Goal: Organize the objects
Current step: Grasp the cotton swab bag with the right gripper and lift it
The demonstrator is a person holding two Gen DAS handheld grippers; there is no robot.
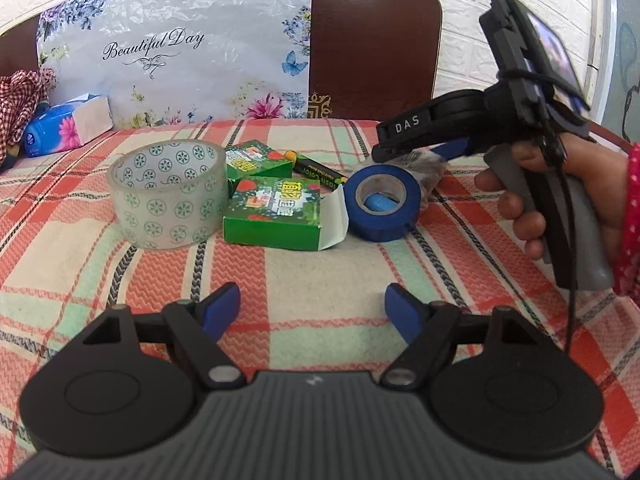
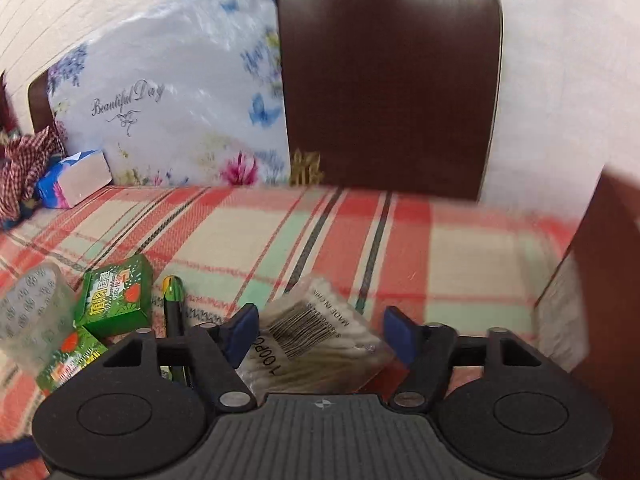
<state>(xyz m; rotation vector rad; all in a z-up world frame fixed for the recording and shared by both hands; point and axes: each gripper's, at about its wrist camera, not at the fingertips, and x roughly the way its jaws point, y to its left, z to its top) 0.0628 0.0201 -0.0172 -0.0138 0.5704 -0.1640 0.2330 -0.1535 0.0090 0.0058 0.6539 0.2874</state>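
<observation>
Checked red-and-green cloth (image 1: 304, 276) is seen under a cluster: clear tape roll (image 1: 170, 194), two green boxes (image 1: 274, 216), a black marker (image 1: 320, 170) and blue tape roll (image 1: 382, 202). Left gripper (image 1: 312, 312) is held above bare cloth, jaws wide, nothing between. Right gripper (image 2: 320, 332) is closed on a cotton swab packet (image 2: 316, 340) beside the marker; motion blur is noted there
</observation>
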